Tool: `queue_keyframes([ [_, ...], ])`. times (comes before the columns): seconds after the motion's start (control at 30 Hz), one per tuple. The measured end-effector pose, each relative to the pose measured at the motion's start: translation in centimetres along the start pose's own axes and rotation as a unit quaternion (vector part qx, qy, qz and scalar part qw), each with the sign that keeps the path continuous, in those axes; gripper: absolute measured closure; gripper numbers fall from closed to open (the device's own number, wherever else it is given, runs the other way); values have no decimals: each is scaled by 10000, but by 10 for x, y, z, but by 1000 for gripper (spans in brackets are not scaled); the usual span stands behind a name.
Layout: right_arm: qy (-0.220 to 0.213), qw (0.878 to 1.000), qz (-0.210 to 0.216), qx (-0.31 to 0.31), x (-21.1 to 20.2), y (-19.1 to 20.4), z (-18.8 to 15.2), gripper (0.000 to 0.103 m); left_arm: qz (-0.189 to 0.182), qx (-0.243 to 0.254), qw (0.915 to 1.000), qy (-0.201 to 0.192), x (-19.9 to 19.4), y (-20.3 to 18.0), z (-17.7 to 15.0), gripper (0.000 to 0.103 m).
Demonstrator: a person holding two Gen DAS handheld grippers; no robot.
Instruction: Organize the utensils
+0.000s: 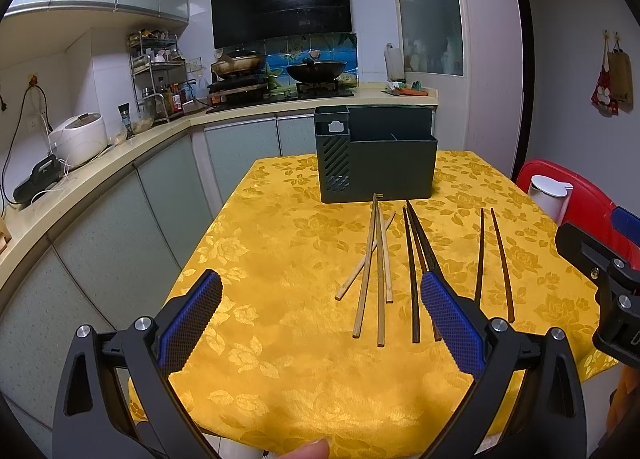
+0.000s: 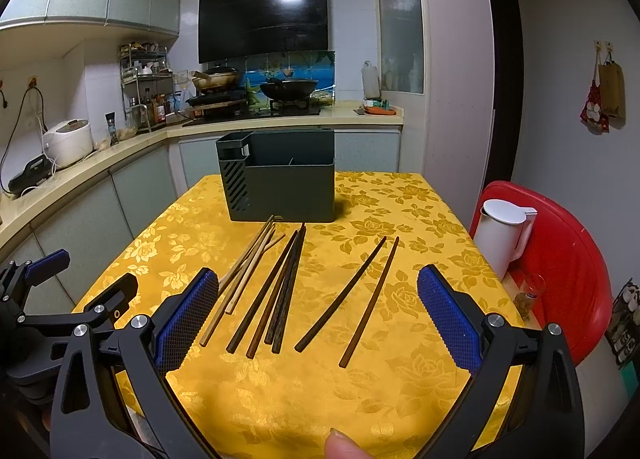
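Desk [image 1: 280, 259] under a yellow flowered cloth. Gray utensil holder [image 1: 376, 157], upright at the far end, its slotted compartment on the left and open bins to the right. In front of the holder, lying flat: four pale bamboo chopsticks [image 1: 378, 263], loosely crossed, their far tips just beside the holder's base; right of these, a bunch of dark wooden chopsticks [image 2: 280, 291], touching one another; further right and apart, two dark chopsticks [image 2: 360, 295], near each other, not touching. Left tool [image 1: 320, 319]: spread wide, holding nothing, above the near edge of the desk. Right tool [image 2: 318, 319]: spread wide, holding nothing, likewise. White jug [image 2: 502, 235] on a red chair [image 2: 568, 259], right of the holder.
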State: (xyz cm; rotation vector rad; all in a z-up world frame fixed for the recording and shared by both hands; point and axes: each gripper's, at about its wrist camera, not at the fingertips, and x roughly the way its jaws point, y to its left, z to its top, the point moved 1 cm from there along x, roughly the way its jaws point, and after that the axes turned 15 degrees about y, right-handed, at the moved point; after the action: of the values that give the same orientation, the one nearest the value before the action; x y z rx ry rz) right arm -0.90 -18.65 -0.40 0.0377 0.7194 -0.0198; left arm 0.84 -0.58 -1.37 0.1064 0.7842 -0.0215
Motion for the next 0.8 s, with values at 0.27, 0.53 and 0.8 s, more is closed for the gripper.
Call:
queue_keyframes([
  [0.27,6,10000,-4,5,0,0,2,6,-15,-31,10000,18,2,3,-3,7],
  [0.53,6,10000,-8,3,-1,1,2,6,-20,-36,10000,37,2,4,-3,7],
  [0.8,9,10000,-18,2,-1,1,1,6,-21,-27,10000,31,2,4,-3,7],
])
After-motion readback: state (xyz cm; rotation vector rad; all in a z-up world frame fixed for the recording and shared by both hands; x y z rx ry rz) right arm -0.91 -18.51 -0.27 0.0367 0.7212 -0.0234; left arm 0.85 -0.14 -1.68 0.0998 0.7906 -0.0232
